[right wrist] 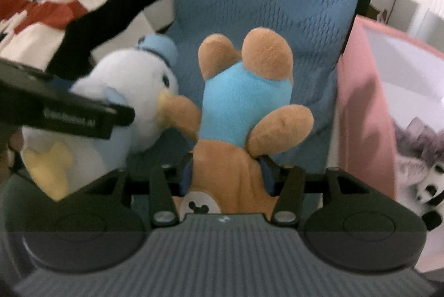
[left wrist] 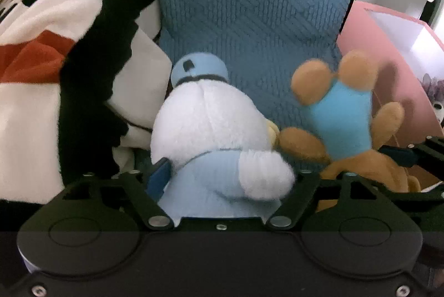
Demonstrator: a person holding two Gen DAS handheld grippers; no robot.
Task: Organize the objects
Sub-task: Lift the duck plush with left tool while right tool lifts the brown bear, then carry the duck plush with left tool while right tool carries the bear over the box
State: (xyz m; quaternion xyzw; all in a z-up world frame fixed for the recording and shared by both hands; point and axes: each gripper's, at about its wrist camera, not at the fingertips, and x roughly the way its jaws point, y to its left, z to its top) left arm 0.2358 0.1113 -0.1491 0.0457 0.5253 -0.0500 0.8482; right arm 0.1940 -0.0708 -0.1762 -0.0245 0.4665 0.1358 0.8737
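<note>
Gripping a white duck plush (left wrist: 211, 130) in a pale blue cap, the left gripper (left wrist: 222, 180) fills the bottom of the left wrist view, its jaws set wide and closed round the toy's pale blue lower body. One blue pad (left wrist: 158, 179) presses the duck's left flank in the frame; the pad on the other side is hidden behind a white wing. The duck is seen from behind, at lower centre of that frame, its head towards the teal quilted fabric (left wrist: 258, 5) that runs up the middle.

Just right of it, a brown bear plush (right wrist: 241, 114) in a bright blue shirt hangs head down in the right gripper (right wrist: 227, 177). The right wrist view shows both blue pads (right wrist: 185, 175) squeezing the bear's brown body at lower centre, jaws about half open, with the bear's face tucked against the gripper body below and its feet pointing to the top of the frame. One bear arm touches the duck's yellow beak.

In that same view the left gripper's black finger enters from the left edge, across the duck's side.

A blanket (left wrist: 55, 47) patterned in white, black and rust-red is heaped at upper left. A pink box (right wrist: 369, 108) with a pale interior and a printed side stands at the right edge.
</note>
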